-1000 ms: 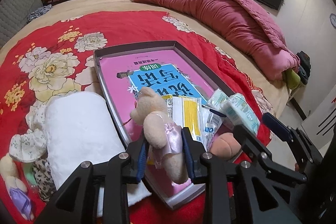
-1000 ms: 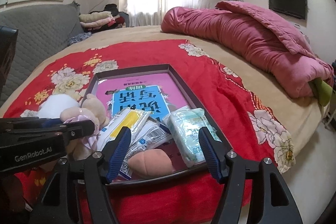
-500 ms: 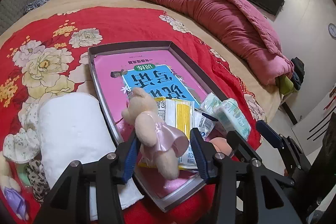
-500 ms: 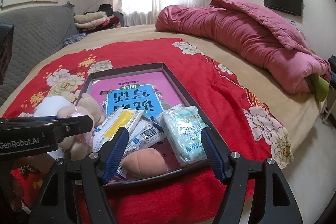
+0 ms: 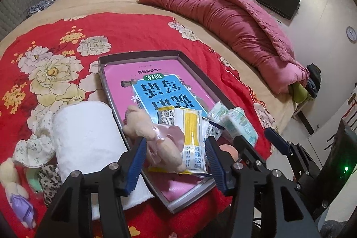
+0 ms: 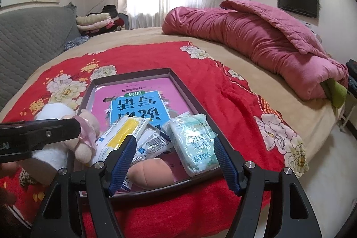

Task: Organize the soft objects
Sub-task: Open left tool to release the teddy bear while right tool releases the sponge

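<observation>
Between the opening left gripper (image 5: 175,162), bear (image 5: 156,139) lies released.

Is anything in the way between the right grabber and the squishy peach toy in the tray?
Nothing visible. The peach toy lies right below the open right gripper, beside the tissue pack.

Shallow grey cardboard tray (image 5: 104,73) mid-frame; beige plush bear in pink dress (image 5: 154,139) in its lower-left corner; rolled white towel (image 5: 87,137) left, outside the tray.
</observation>
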`<action>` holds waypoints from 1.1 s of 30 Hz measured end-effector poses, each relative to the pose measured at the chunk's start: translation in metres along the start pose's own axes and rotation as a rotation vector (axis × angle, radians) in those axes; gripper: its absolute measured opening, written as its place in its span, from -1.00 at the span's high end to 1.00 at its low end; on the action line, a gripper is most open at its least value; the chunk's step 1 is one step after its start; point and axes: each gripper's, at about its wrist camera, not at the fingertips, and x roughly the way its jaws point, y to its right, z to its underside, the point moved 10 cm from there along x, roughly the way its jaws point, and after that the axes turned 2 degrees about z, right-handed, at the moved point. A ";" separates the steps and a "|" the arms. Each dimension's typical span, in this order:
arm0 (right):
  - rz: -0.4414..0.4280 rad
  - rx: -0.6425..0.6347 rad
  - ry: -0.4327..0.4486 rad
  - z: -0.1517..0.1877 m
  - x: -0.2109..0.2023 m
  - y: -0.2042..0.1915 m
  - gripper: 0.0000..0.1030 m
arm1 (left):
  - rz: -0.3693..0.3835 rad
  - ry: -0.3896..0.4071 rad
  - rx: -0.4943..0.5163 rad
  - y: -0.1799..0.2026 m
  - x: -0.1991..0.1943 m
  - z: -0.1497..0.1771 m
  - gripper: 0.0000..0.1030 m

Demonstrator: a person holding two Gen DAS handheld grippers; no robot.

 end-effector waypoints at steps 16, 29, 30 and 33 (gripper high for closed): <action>0.016 -0.006 0.028 -0.005 -0.016 -0.005 -0.43 | -0.012 0.039 0.011 0.001 -0.033 0.005 -0.07; 0.026 -0.043 0.064 -0.012 -0.035 -0.016 -0.43 | -0.041 0.060 0.011 -0.009 -0.057 0.014 -0.07; 0.026 -0.046 0.066 -0.013 -0.037 -0.018 -0.43 | -0.045 0.063 0.011 -0.010 -0.060 0.015 -0.07; 0.022 -0.055 0.078 -0.015 -0.043 -0.023 -0.43 | -0.055 0.070 0.008 -0.014 -0.067 0.016 -0.07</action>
